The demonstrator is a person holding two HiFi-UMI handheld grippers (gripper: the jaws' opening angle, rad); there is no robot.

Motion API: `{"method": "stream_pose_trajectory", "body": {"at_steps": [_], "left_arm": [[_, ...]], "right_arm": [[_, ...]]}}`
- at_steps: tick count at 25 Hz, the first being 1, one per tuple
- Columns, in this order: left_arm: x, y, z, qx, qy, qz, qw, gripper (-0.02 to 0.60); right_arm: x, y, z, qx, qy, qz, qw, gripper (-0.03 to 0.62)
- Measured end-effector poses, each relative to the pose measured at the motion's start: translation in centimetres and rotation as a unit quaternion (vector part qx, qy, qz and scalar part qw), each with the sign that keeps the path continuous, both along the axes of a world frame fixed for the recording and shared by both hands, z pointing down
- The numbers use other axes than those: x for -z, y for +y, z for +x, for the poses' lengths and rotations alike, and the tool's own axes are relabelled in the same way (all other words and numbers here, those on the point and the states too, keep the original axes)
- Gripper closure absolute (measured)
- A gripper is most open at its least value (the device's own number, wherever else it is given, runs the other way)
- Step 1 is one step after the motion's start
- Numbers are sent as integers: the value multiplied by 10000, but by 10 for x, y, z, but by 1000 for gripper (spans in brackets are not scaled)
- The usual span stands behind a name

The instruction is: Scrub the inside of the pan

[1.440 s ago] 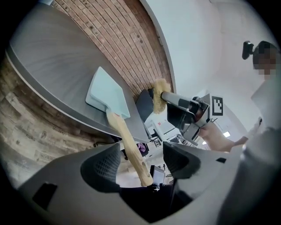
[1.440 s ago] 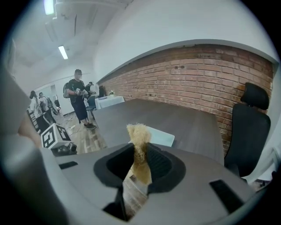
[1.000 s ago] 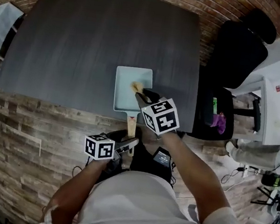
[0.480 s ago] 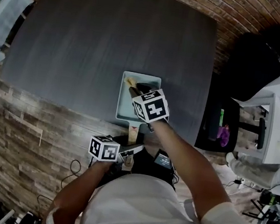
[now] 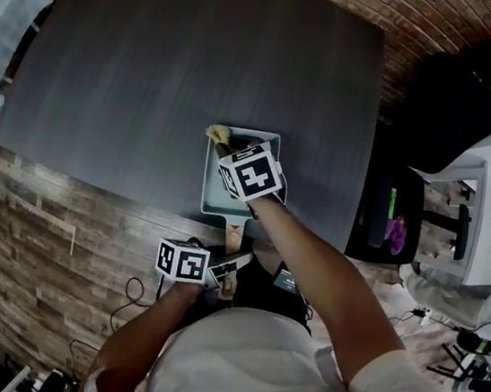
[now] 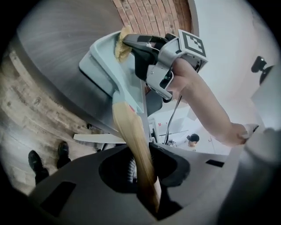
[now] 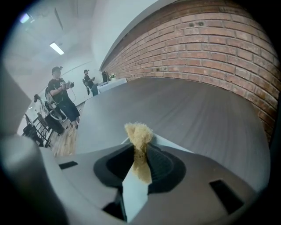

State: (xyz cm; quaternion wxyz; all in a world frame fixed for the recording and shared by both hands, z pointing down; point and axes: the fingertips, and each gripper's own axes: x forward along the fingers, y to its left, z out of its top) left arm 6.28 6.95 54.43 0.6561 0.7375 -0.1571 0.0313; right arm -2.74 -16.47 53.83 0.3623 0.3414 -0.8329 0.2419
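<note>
The fingers [image 6: 88, 184] of the left gripper [image 6: 147, 176] have just been closing and are clamped on the wooden handle [image 6: 131, 136] of the pan [image 6: 99, 66]. The fingers [image 7: 79, 176] of the right gripper [image 7: 138, 162] are clenched on a tan scrubber [image 7: 138, 134], whose frayed tip is pushed out past them.

The pan, pale blue and square, is set at the near edge of the dark table [image 5: 154, 69], with its handle overhanging towards the person. The scrubber is held at the far left corner of the pan; whether it is pressed against the wall there cannot be told.

The pan is judged stiff and fairly light, so it is likely to be shoved or swung across the smooth table by scrubbing strokes unless it is braced. The handle is the sensible place for it to be held, though the rounded wood may be twisted in the grip. The scrubber is judged soft and fibrous, and it will be flattened under pressure.

Nothing else is seen on the table, and the way into the pan is blocked by nothing. A black office chair [image 5: 445, 101] is parked to the right, well apart from the pan, and a brick wall [image 7: 210, 48] is seen beyond the table.
</note>
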Motion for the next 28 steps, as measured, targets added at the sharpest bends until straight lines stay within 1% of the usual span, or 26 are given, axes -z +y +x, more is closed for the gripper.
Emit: {"method": "stream_pose_trajectory", "body": {"at_steps": [4, 8, 11, 20, 25, 28], "left_arm": [[-1, -6, -3, 515, 24, -348, 9981, 517], [-3, -12, -10, 785, -101, -379, 9961, 532], [-3, -12, -10, 811, -173, -376, 9958, 532], [-3, -12, -10, 814, -158, -413, 9957, 528], [-4, -13, -9, 814, -159, -426, 9956, 528], [-4, -12, -9, 801, -146, -446, 9957, 528]], "right_arm": [[-3, -7, 5, -48, 198, 110, 9997, 502], [-5, -13, 16, -149, 382, 128, 9991, 503], [-5, -14, 24, -120, 527, 152, 9984, 505], [-7, -16, 53, -17, 1056, 301, 9940, 508], [-6, -17, 69, -134, 1266, 331, 9913, 510], [-5, -16, 73, -72, 1410, 407, 9892, 510]]}}
